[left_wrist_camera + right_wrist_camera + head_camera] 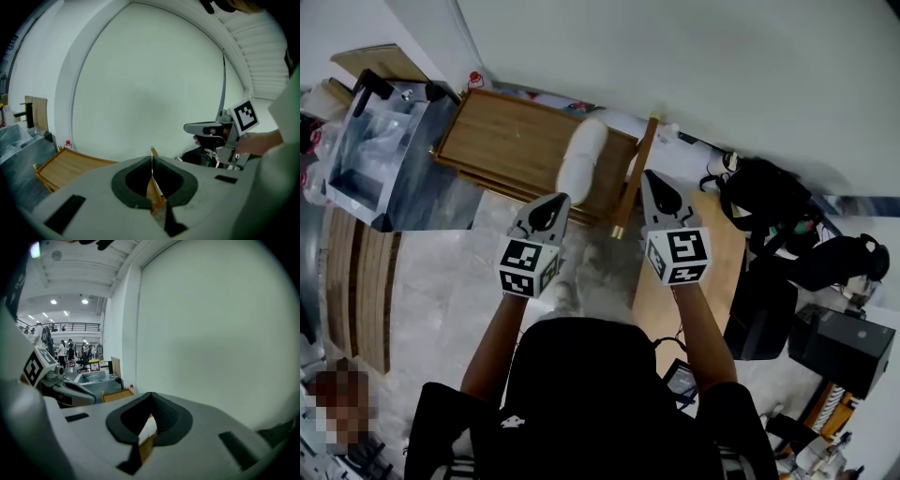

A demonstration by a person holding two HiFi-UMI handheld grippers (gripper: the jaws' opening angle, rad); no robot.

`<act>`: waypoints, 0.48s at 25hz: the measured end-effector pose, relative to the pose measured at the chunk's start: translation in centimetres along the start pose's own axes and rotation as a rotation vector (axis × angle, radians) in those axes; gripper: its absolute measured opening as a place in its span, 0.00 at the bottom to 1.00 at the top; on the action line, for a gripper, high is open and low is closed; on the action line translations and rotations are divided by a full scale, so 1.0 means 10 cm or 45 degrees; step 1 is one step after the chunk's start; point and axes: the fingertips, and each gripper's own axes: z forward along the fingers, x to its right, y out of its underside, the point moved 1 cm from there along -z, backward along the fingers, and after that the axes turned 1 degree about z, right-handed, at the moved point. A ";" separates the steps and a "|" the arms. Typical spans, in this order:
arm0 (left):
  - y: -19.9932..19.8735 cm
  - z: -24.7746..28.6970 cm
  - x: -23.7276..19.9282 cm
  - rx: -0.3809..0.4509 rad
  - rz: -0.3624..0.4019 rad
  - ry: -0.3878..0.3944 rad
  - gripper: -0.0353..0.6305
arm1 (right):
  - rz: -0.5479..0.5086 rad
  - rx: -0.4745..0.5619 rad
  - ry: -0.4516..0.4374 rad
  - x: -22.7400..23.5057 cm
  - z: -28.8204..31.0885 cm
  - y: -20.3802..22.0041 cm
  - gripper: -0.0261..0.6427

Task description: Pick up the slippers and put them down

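A white slipper point(581, 157) lay on the wooden rack point(502, 141) against the wall, with neither tool touching it. A second slipper could not be picked out with certainty. The left tool point(559, 199) and the right tool point(648, 176) hung side by side near the rack's front edge, each clenched on nothing, jaws pressed together. By that, the task had barely begun. The step in hand looked like the approach, with opening, grasping, lifting and setting down all left.

White slippers point(581, 161) lying lengthwise on wooden shelf point(502, 141), right end.
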 end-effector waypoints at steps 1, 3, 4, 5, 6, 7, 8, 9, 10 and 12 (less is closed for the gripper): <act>0.03 0.06 -0.01 -0.013 -0.008 -0.001 0.06 | 0.002 -0.013 -0.008 0.03 0.05 0.04 0.02; 0.11 0.16 -0.02 -0.043 -0.019 -0.004 0.06 | 0.005 -0.038 -0.025 0.08 0.13 0.12 0.02; 0.15 0.21 -0.03 -0.063 -0.025 -0.007 0.06 | 0.011 -0.049 -0.030 0.12 0.17 0.16 0.02; 0.19 0.26 -0.03 -0.086 -0.034 -0.008 0.06 | 0.020 -0.059 -0.034 0.15 0.22 0.20 0.02; 0.24 0.31 -0.05 -0.106 -0.045 -0.009 0.06 | 0.028 -0.070 -0.038 0.18 0.26 0.24 0.02; 0.29 0.36 -0.08 -0.120 -0.053 -0.013 0.06 | 0.032 -0.081 -0.043 0.20 0.31 0.28 0.02; 0.34 0.41 -0.11 -0.130 -0.062 -0.018 0.06 | 0.034 -0.093 -0.053 0.21 0.36 0.32 0.02; 0.39 0.46 -0.14 -0.142 -0.070 -0.025 0.06 | 0.031 -0.106 -0.065 0.21 0.40 0.35 0.02; 0.44 0.50 -0.17 -0.155 -0.079 -0.031 0.06 | 0.025 -0.119 -0.079 0.20 0.45 0.39 0.02; 0.51 0.58 -0.22 -0.187 -0.098 -0.035 0.06 | 0.009 -0.141 -0.102 0.18 0.53 0.44 0.02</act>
